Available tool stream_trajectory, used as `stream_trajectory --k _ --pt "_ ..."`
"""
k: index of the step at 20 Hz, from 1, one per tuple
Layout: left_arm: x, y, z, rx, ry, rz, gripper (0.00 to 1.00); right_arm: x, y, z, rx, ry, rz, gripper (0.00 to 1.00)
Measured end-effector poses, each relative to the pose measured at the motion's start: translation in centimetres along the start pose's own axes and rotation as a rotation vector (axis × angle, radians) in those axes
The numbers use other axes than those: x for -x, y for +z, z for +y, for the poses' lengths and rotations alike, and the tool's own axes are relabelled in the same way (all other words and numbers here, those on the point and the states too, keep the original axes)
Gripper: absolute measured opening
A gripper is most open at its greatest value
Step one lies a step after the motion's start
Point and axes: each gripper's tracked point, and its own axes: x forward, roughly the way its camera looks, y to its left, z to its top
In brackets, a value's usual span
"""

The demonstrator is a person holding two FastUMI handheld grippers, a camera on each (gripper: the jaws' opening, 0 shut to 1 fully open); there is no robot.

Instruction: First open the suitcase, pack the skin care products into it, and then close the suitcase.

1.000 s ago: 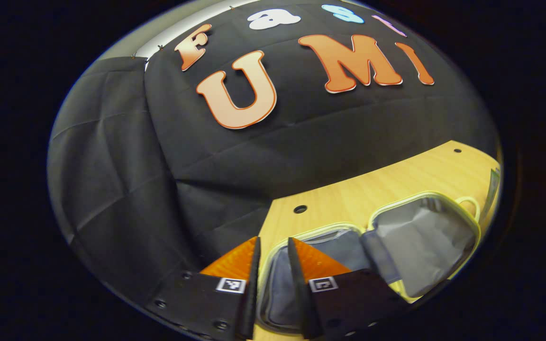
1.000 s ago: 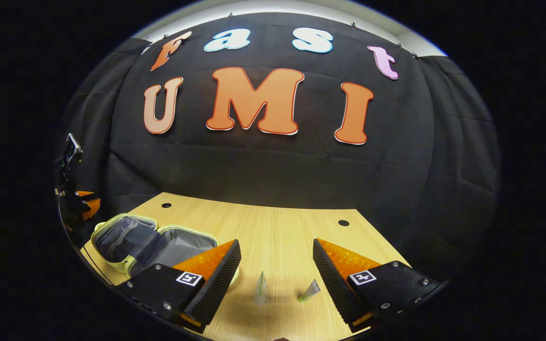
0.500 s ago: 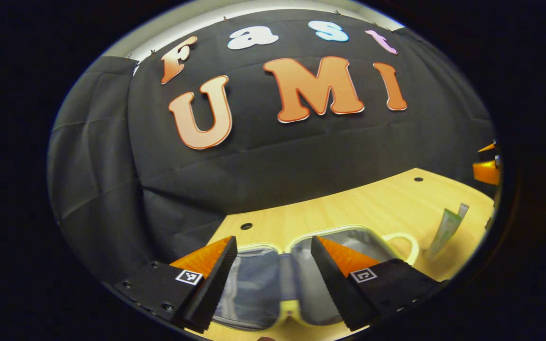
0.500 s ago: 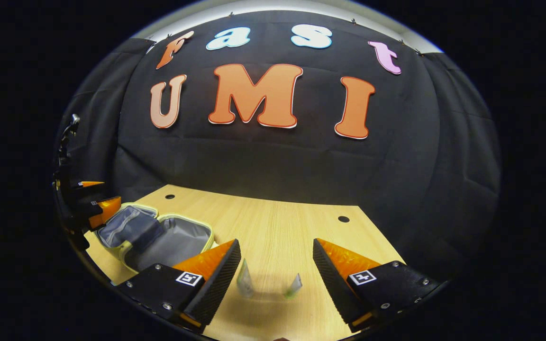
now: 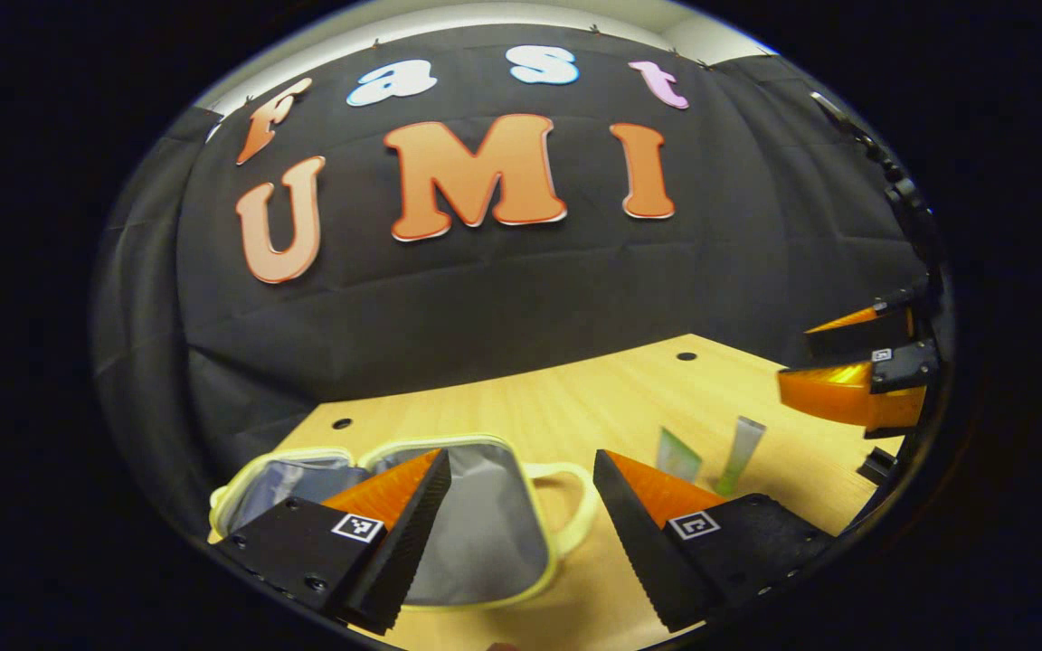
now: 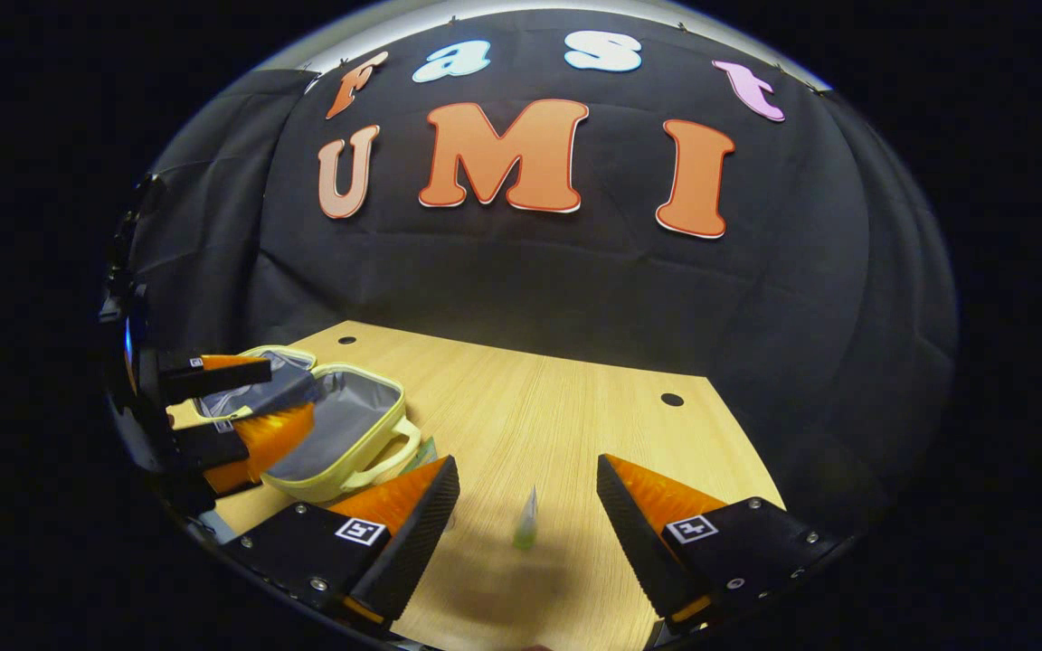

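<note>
Wood-grain table [image 6: 557, 425], soft suitcase [image 6: 340, 434] (apparently fabric-lined), open

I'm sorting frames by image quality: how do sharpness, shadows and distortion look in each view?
Left gripper view: strong fisheye bending of the table edge, warm cast, suitcase and tubes fairly sharp. Right gripper view: the tube between the right gripper fingers is blurred, with a soft dark shadow on the wood below it.

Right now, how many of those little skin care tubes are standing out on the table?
2. In the left gripper view, one tube stands just right of the open suitcase's handle, and the other tube stands beside it, further right. None is visible inside the suitcase.
</note>
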Motion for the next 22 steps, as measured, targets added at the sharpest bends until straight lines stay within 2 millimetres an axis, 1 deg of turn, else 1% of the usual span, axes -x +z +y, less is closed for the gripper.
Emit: stream_trajectory --k 2,4,7,10,12,13,14,15,16,17,18,19,20,22 --pt "-0.6 -1.7 -3.0 -0.016 -0.031 0.003 0.98 -0.2 -0.9 -0.5 -0.004 0.005 -0.015 0.97" --pt "-1.6 -3.3 -5.5 -0.014 -0.06 0.019 0.99 -0.4 -2.1 -0.8 -0.003 0.011 -0.006 0.97" --pt "-4.3 -4.1 -7.8 -0.024 -0.09 0.012 0.98 -0.4 -3.0 -1.4 0.018 0.015 -0.021 0.97" --pt "-6.6 -5.9 -10.1 -0.011 -0.125 0.048 0.98 -1.0 -4.5 -1.8 0.023 0.022 -0.011 0.97" --pt "-7.7 -7.6 -11.1 0.006 -0.146 0.082 0.9 -1.1 -5.4 -1.8 -0.002 0.033 0.005 0.97" --pt "-8.4 -8.2 -11.6 0.012 -0.16 0.099 0.83 -1.4 -5.7 -1.7 -0.008 0.039 0.009 0.97" --pt "-9.0 -8.5 -11.8 0.016 -0.167 0.109 0.8 -1.7 -6.2 -1.8 -0.007 0.042 0.014 0.97" --pt "-9.5 -9.3 -12.1 0.021 -0.182 0.137 0.77 -2.0 -6.8 -1.9 -0.007 0.044 0.025 0.97" --pt "-10.0 -10.2 -12.3 0.03 -0.185 0.159 0.8 -2.3 -7.3 -1.9 -0.011 0.048 0.037 0.97" --pt "-10.6 -10.7 -12.4 0.041 -0.189 0.174 0.73 -2.7 -7.8 -1.7 -0.018 0.059 0.047 0.97" --pt "-10.0 -10.7 -12.7 0.061 -0.204 0.187 0.65 -3.2 -8.3 -1.7 -0.015 0.065 0.057 0.97" --pt "-10.2 -10.5 -12.4 0.069 -0.181 0.18 0.51 -3.7 -8.9 -1.6 -0.008 0.068 0.071 0.97" --pt "-10.1 -10.8 -12.1 0.073 -0.181 0.194 0.48 -4.3 -9.5 -1.6 -0.001 0.072 0.089 0.97" --pt "-9.6 -9.7 -11.2 0.095 -0.167 0.19 0.45 -5.2 -10.6 -1.4 0.005 0.083 0.125 0.98"
